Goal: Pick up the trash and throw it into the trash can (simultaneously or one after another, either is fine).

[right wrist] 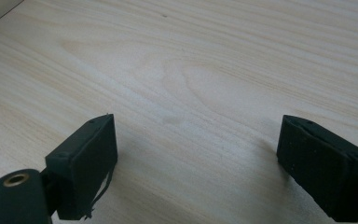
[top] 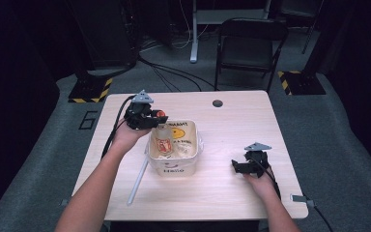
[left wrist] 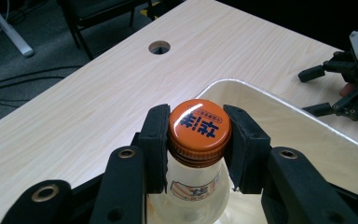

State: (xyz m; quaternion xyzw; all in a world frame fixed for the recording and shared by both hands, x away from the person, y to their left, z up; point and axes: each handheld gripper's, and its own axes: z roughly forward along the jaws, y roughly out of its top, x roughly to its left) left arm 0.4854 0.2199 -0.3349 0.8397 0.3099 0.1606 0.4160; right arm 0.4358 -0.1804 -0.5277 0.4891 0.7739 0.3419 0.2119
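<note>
Firmly clamped by the left tongs (left wrist: 199, 140), orange-capped bottle (left wrist: 198, 127) held over white tub (left wrist: 307, 126), right tongs (right wrist: 198, 163) spread wide above bare counter (right wrist: 205, 70).

in the left gripper view, the lower body of the clear plastic bottle with the orange screw cap (left wrist: 198, 127) is cut off by the bottom edge, and the black pads (left wrist: 154, 144) cover both sides of its neck. the blue characters on the cap are upside down and i cannot read them. the white rectangular tub (left wrist: 279, 105) is cut by the right edge. in the high view, the printing on the tub (top: 175, 170) and on the bottle label (top: 164, 145) is too small to read, and the left gripper (top: 150, 117) hides the cap partly.
</note>
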